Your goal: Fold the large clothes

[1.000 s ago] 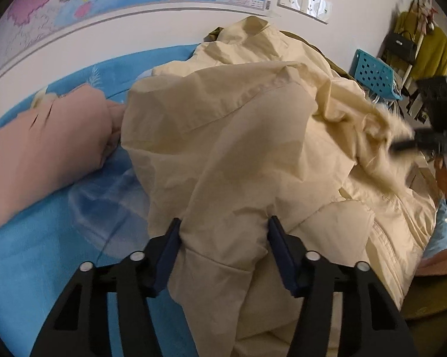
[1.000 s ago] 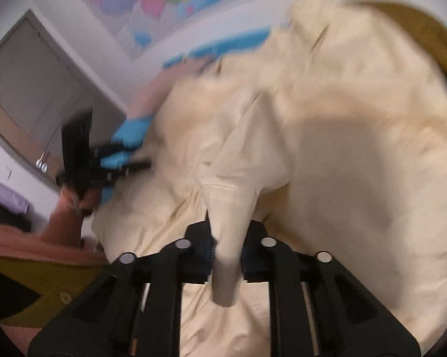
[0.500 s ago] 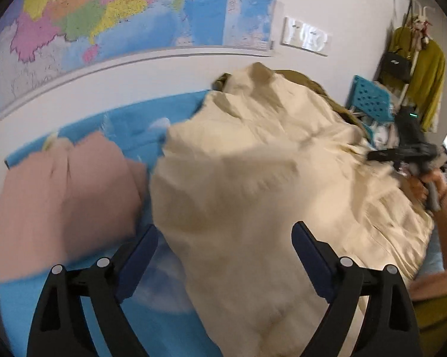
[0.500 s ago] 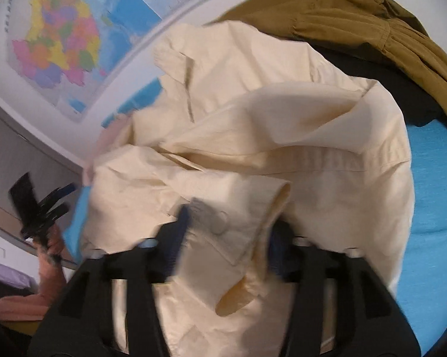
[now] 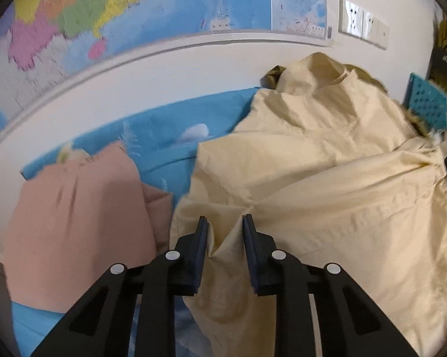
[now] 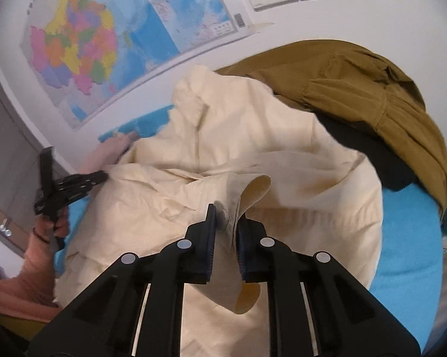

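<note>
Two grips: both black two-finger grippers clamp the crumpled cream cotton shirt (image 5: 327, 208) that sprawls across the blue printed bedsheet (image 5: 163, 136), near the wall.
Left gripper (image 5: 224, 223): jaws have just been closing and now pinch a bunched fold at the shirt's left edge.
Right gripper (image 6: 226, 217): jaws have just been closing; they now nip a buttoned cuff or placket, the button (image 6: 222, 215) sitting between the pads.
Step in hand: by the look of it, taking fresh holds on the shirt ahead of spreading or folding it; no neat fold shows yet.
Next move: likely calls for drawing the two holds apart and lifting, so the cloth flattens before a fold is laid.
Left view only: a folded pink garment (image 5: 74, 223) lies on the sheet to the left of the shirt; a turquoise perforated plastic chair (image 5: 428, 107) stands far right.
Right view only: an olive-brown garment (image 6: 372, 101) is heaped behind the shirt over something black, and the person's left hand (image 6: 49, 223) holds its gripper at the shirt's far-left edge.
Both views: a coloured wall map (image 5: 134, 9) hangs above the bed.
</note>
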Motion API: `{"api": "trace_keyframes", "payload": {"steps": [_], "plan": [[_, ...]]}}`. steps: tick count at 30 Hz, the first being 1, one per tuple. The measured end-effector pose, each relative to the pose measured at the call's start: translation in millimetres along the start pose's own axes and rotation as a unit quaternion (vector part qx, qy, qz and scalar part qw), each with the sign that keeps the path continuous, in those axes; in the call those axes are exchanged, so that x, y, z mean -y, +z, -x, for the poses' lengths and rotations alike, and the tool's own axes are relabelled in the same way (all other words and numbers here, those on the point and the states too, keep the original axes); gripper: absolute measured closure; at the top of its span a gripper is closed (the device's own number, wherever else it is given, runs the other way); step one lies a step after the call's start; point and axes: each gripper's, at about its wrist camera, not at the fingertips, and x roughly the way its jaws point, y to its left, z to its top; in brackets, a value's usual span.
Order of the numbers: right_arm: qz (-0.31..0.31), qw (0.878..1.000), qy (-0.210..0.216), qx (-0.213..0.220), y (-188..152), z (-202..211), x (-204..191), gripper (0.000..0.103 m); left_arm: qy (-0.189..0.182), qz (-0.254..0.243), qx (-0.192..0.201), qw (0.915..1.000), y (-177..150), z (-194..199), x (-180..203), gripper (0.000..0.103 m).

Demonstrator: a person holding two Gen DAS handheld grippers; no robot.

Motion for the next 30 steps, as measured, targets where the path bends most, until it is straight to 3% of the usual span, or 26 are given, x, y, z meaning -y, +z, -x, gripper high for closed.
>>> {"api": "trace_keyframes", "payload": {"steps": [4, 8, 11, 14, 15, 16, 18, 21, 25, 28, 30], "plan": [[0.002, 0.999, -0.034, -0.041, 1.2, -36.4, 5.0, 0.09, 0.023, -0.018, -0.02, 0.9994, -1.5, -20.6, 6.8, 0.076], [-0.002, 0.998, -0.036, -0.043, 10.8, -47.6, 11.0, 0.09, 0.036, -0.021, -0.021, 0.9989, 0.4, -31.5, 8.0, 0.076], [-0.01, 0.997, -0.046, -0.06, 7.3, -54.0, 16.1, 0.08, 0.045, -0.016, -0.023, 0.9986, 0.4, -34.0, 9.6, 0.073], [-0.016, 0.998, -0.055, -0.039, 6.6, -35.2, 15.9, 0.064, 0.038, -0.002, -0.01, 0.9992, -1.9, -19.8, 5.1, 0.057], [-0.011, 0.998, -0.06, -0.023, 5.8, -23.4, 12.3, 0.058, 0.034, 0.006, -0.003, 0.9994, -4.0, -10.6, 1.9, 0.044], [-0.002, 0.998, -0.069, -0.007, 3.7, -10.6, 7.5, 0.058, 0.033, 0.014, 0.007, 0.9993, -6.8, -0.3, -1.1, 0.039], [0.022, 0.996, -0.086, 0.014, -0.9, 8.8, -2.4, 0.058, 0.025, 0.018, 0.027, 0.9992, -13.3, 19.6, -4.3, 0.039], [0.056, 0.996, -0.067, 0.034, -9.8, 28.8, -20.2, 0.058, 0.004, 0.017, 0.048, 0.9987, -26.0, 46.8, -3.5, 0.039], [0.107, 0.993, -0.048, -0.002, -18.6, 5.3, -46.0, 0.059, -0.008, -0.01, 0.045, 0.9989, -39.4, 52.9, 12.3, 0.036], [0.101, 0.992, -0.06, -0.043, -19.9, -28.9, -38.2, 0.064, -0.012, -0.013, 0.015, 0.9997, -46.5, 35.9, 20.5, 0.036], [0.079, 0.993, -0.062, -0.066, -18.5, -49.9, -25.6, 0.072, 0.013, -0.013, -0.005, 0.9998, -49.4, 19.1, 21.9, 0.034]]}}
